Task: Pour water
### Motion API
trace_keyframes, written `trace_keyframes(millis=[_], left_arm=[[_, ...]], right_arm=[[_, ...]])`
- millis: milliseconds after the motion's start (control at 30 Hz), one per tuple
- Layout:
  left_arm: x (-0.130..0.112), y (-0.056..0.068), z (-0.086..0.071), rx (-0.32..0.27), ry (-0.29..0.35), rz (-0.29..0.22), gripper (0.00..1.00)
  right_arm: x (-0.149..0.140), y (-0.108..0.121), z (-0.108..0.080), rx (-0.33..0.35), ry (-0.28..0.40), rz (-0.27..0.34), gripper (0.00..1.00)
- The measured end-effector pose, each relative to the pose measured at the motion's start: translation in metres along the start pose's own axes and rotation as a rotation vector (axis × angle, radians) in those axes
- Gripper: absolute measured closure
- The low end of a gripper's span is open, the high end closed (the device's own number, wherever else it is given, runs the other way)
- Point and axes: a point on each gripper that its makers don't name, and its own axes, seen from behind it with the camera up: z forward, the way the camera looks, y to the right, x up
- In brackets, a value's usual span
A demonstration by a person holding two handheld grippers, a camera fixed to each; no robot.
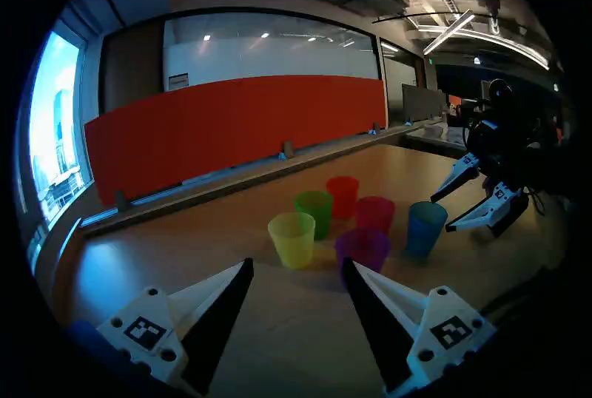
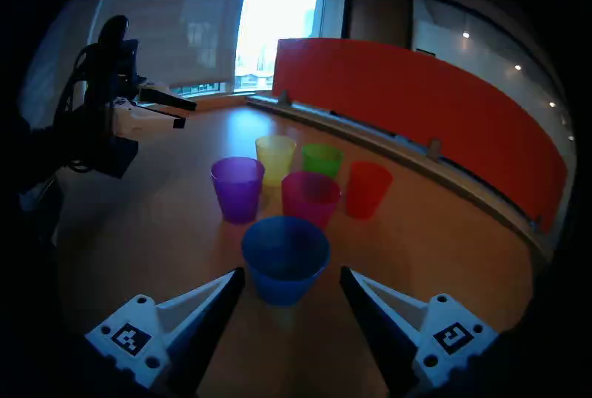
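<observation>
Several plastic cups stand upright in a cluster on the wooden table (image 1: 222, 243): yellow (image 1: 292, 240), green (image 1: 314, 212), red (image 1: 342, 197), pink (image 1: 374, 214), purple (image 1: 362, 250) and blue (image 1: 426, 228). My left gripper (image 1: 296, 274) is open, just short of the yellow and purple cups. My right gripper (image 2: 290, 280) is open with the blue cup (image 2: 285, 258) at its fingertips, not gripped. Behind it stand the purple cup (image 2: 237, 189), pink cup (image 2: 311, 197), yellow cup (image 2: 275, 158), green cup (image 2: 322, 159) and red cup (image 2: 368, 189). The right gripper (image 1: 451, 209) also appears beside the blue cup.
An orange partition (image 1: 244, 120) with a rail runs along the table's far edge. A window (image 2: 277, 21) lies at the table's end. The left gripper (image 2: 159, 109) hovers over the table's left part in the right gripper view.
</observation>
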Motion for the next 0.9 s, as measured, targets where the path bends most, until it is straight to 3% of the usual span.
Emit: trace_keyframes(millis=[500,900], left_arm=[[0.005,-0.001,0.019,-0.012,-0.01,0.012,0.12],[0.004,-0.003,0.023,-0.008,-0.009,0.011,0.11]], right_arm=[[0.0,-0.008,0.027,0.055,-0.017,0.011,0.0],[0.005,-0.007,0.034,0.064,0.005,0.024,0.01]])
